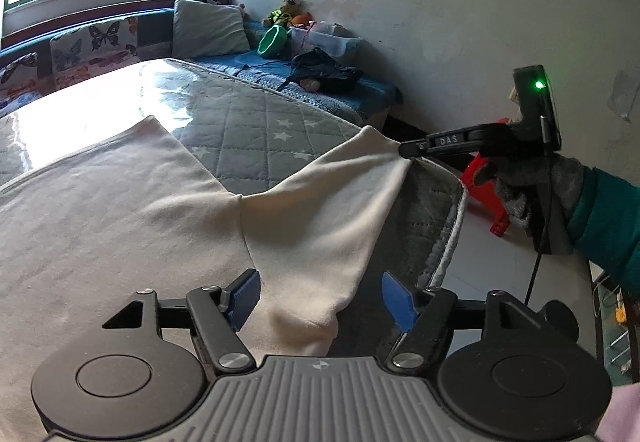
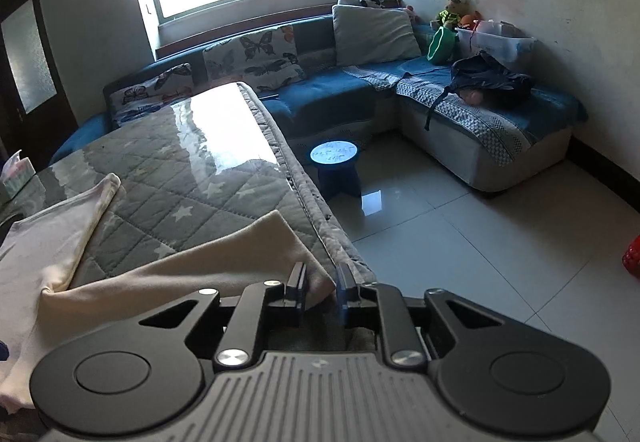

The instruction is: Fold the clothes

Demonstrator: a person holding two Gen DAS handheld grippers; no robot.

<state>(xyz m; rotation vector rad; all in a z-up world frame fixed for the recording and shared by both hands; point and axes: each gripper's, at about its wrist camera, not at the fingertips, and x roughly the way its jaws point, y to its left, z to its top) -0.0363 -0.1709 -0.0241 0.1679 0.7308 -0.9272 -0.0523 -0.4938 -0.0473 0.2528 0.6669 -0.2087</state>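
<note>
A cream garment [image 1: 120,210] lies spread on a grey quilted table cover with white stars [image 1: 248,122]. One sleeve [image 1: 328,202] stretches to the right. My left gripper [image 1: 320,298] is open, its blue pads either side of the sleeve's near fold. My right gripper [image 1: 404,151] pinches the sleeve's far corner at the table's right edge. In the right wrist view the right gripper [image 2: 322,292] has its jaws narrowly apart around the corner of the cream sleeve [image 2: 224,262]; the rest of the garment [image 2: 44,242] lies to the left.
A blue corner sofa [image 2: 340,98] with butterfly cushions, a pillow [image 2: 372,34], a dark bag [image 2: 492,80] and a plastic box [image 2: 500,40] stands behind. A small round blue stool [image 2: 335,162] is on the tiled floor. A red stool [image 1: 486,194] is right of the table.
</note>
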